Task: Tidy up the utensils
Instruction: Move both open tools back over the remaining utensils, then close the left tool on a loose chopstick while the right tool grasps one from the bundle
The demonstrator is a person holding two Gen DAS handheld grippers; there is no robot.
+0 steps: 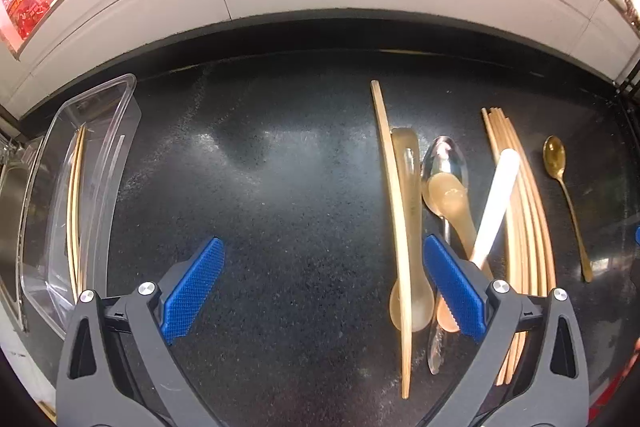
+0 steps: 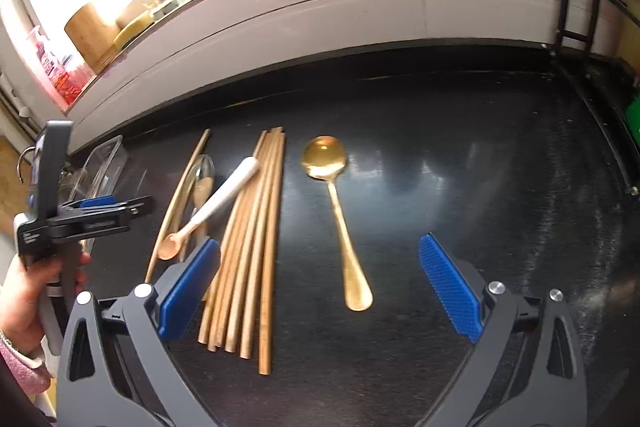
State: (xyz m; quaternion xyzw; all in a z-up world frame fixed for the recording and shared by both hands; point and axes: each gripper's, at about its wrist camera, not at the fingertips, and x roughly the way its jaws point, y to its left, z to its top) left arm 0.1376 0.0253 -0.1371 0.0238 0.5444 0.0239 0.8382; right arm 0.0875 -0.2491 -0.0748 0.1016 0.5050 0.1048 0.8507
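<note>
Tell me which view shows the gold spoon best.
The right wrist view: the gold spoon lies whole, central and large on the countertop. In the left wrist view it sits small and distorted near the right edge.

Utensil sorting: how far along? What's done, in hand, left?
Early. Done: the clear bin already holds a couple of chopsticks. In hand: nothing; the left gripper and the right gripper are both open and empty. Left on the counter: the chopstick bundle, a single chopstick, the gold spoon, the white-handled spoon and the other spoons piled beside it.
</note>
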